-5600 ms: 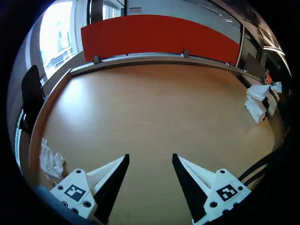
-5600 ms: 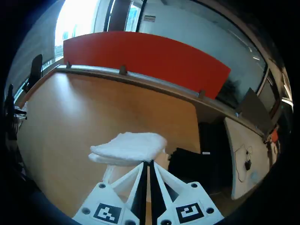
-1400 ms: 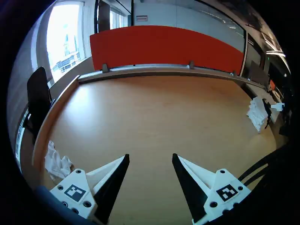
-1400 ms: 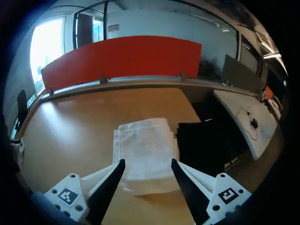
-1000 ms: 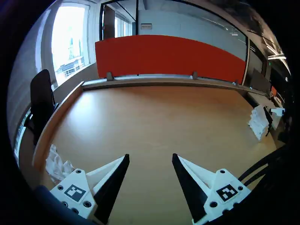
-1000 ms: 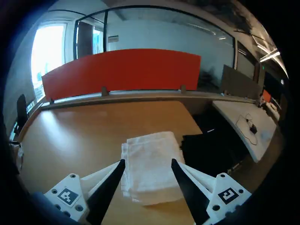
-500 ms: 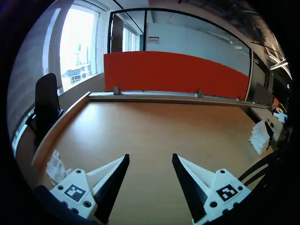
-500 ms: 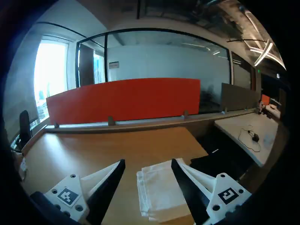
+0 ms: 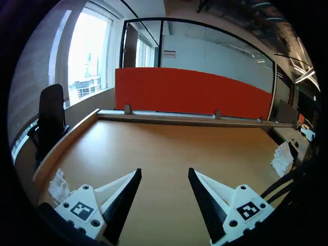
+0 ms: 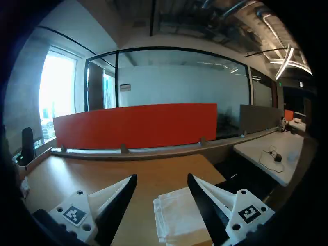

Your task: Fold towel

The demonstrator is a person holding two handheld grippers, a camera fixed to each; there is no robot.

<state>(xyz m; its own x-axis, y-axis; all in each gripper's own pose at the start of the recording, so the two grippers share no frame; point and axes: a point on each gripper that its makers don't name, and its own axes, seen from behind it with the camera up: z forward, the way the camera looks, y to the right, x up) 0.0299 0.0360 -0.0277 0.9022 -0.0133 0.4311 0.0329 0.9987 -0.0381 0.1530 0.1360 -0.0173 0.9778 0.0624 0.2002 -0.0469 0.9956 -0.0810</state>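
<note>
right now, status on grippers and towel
Left gripper open, empty, over table. Right gripper open, empty, folded towel lying below it. Crumpled cloth at table edge, beside left gripper.

A wooden tabletop [image 9: 164, 143] runs up to a red partition [image 9: 192, 90] along its far edge. A black chair [image 9: 51, 110] stands near the bright window [image 9: 88, 61]. A white desk [image 10: 256, 158] beside the tabletop carries a cable [image 10: 274, 156].

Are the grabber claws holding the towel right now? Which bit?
No, nothing is held. The left gripper and the right gripper are both open, and the folded towel lies on the table below the right one.
</note>
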